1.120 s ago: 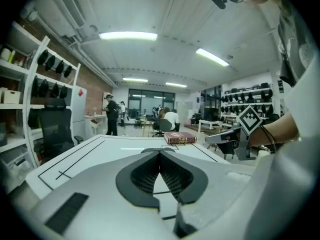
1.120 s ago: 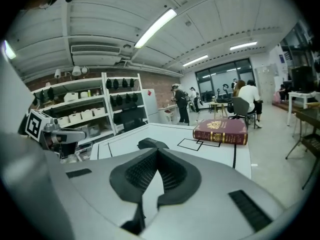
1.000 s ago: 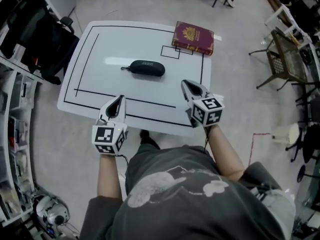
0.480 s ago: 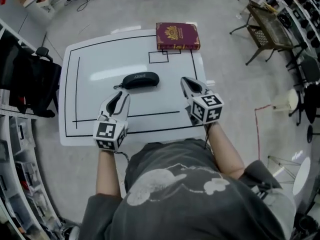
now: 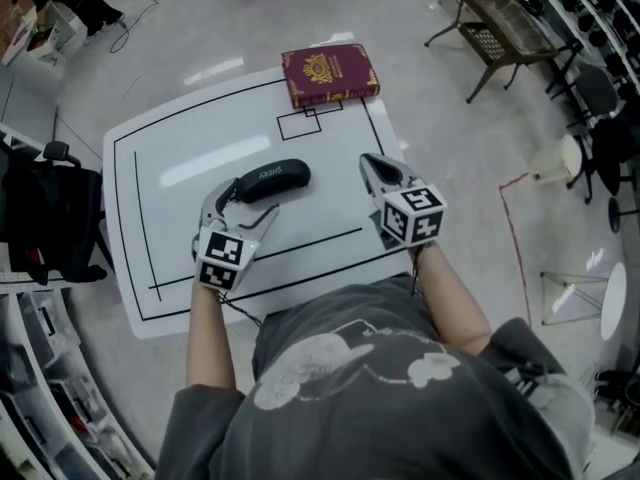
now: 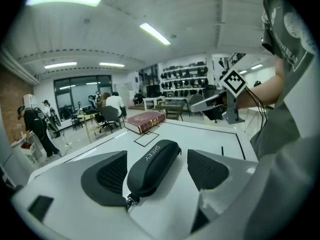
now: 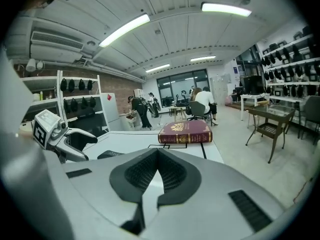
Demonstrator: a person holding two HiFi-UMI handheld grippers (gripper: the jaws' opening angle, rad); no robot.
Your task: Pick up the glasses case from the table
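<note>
The black glasses case (image 5: 272,178) lies on the white table (image 5: 170,148), left of its middle. My left gripper (image 5: 243,203) reaches its near end, jaws opening, and the case (image 6: 152,166) lies between the two pads. The left pad (image 6: 107,176) is close beside it, and a gap shows at the right pad (image 6: 207,169); neither pad presses on it. My right gripper (image 5: 368,161) hovers over the table's right part, shut and empty, with its tips meeting in the right gripper view (image 7: 157,156).
A dark red book (image 5: 330,73) lies at the table's far edge, beside a small black outlined rectangle (image 5: 298,125). A wire-frame bench (image 5: 500,18) stands on the floor at the far right. A black chair (image 5: 45,213) stands at the left.
My left gripper went forward and down to the case, rolled, and its jaws spread around the case's near end. The right gripper stayed nearly in place and kept shut.
</note>
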